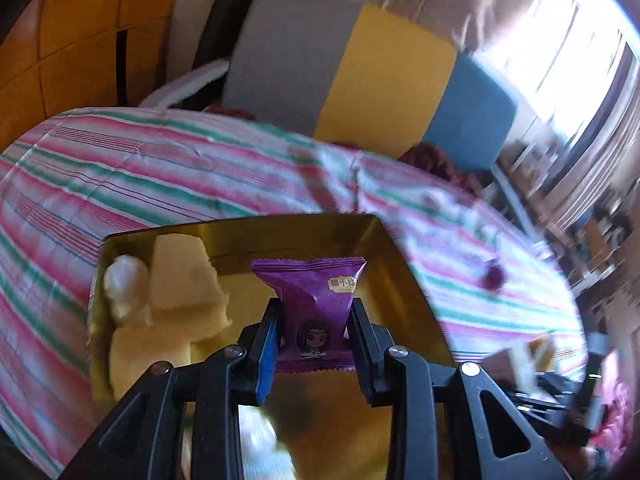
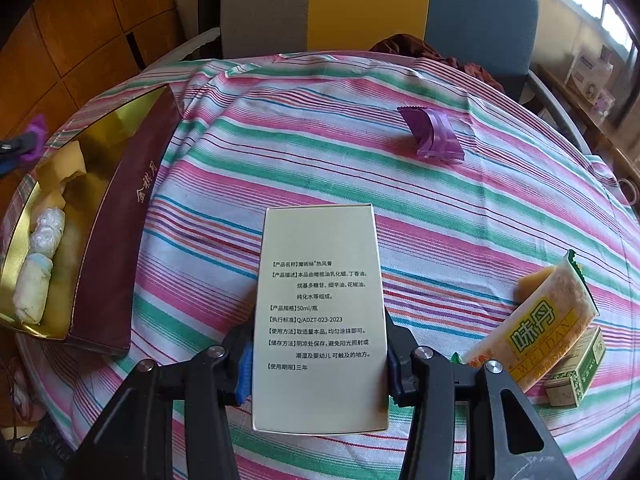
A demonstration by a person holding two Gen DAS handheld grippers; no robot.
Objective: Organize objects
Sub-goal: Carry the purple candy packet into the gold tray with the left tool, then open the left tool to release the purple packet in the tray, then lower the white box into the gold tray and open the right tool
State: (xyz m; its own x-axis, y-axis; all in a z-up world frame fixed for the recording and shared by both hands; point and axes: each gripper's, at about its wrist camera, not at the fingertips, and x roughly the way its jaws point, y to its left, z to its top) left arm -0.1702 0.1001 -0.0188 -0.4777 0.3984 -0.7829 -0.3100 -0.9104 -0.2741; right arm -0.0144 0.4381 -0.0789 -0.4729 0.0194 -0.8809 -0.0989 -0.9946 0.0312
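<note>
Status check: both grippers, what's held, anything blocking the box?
Left gripper shut on purple packet, over gold box. Right gripper shut on cream carton. Nothing blocking.

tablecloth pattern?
The tablecloth has pink, green, white and blue stripes; it shows best in the right wrist view.

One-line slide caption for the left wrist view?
Left claw shut on a purple snack packet above the gold-lined box holding pale wrapped items, on a striped tablecloth.
</note>
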